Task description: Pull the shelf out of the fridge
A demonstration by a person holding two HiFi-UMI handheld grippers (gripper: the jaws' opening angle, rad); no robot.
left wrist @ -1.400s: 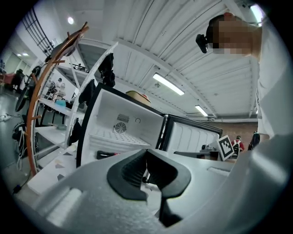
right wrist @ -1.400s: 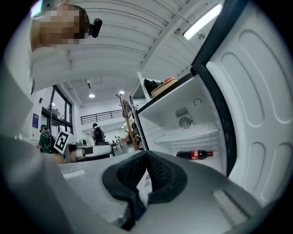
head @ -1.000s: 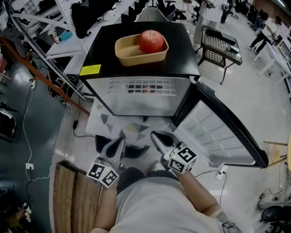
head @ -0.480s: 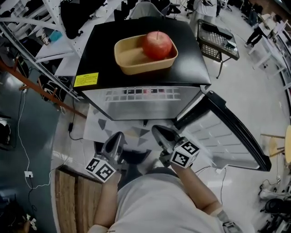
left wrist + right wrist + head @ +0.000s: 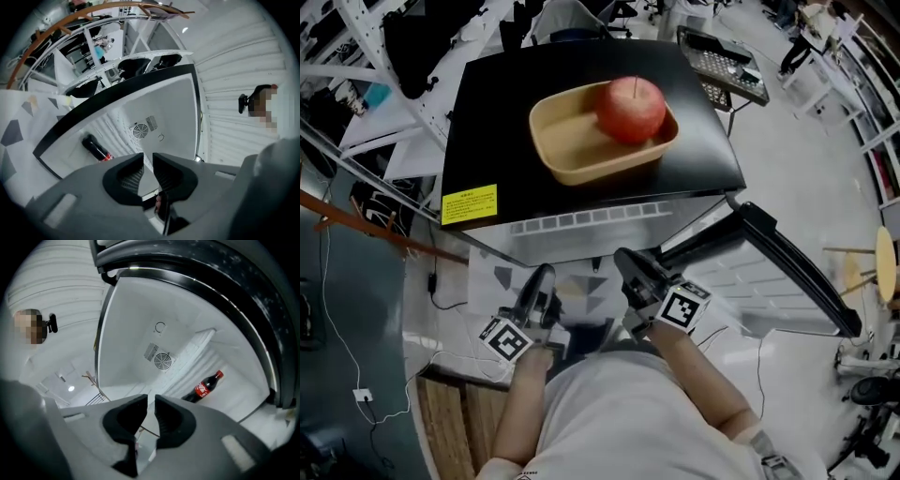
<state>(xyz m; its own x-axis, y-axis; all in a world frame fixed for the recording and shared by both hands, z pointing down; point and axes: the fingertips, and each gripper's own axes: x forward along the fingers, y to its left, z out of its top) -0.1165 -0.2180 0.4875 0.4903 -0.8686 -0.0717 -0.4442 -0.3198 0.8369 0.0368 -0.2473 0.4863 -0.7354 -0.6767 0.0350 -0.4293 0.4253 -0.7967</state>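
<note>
The black fridge [image 5: 487, 122] stands with its door [image 5: 787, 272] swung out to the right. Inside, a white slatted shelf [image 5: 194, 350] [image 5: 105, 123] runs past the round fan grille [image 5: 162, 361], and a strip of it shows under the top edge [image 5: 591, 217]. A cola bottle [image 5: 206, 385] [image 5: 96, 148] lies in the cabinet. My left gripper [image 5: 542, 277] [image 5: 147, 158] and right gripper [image 5: 626, 259] [image 5: 151, 401] point level at the opening, short of the shelf. Both pairs of jaws have just been opening; they stand a narrow slit apart with nothing between them.
A tan tray [image 5: 572, 150] holding a red apple [image 5: 631, 109] sits on the fridge top, beside a yellow label [image 5: 469, 202]. A wooden pallet [image 5: 450, 422] lies at the lower left and cables [image 5: 347, 328] trail over the floor. Metal racks [image 5: 356, 56] stand behind.
Both grippers have moved up the head view toward the fridge opening and rolled. The view itself has shifted closer over the fridge top.
</note>
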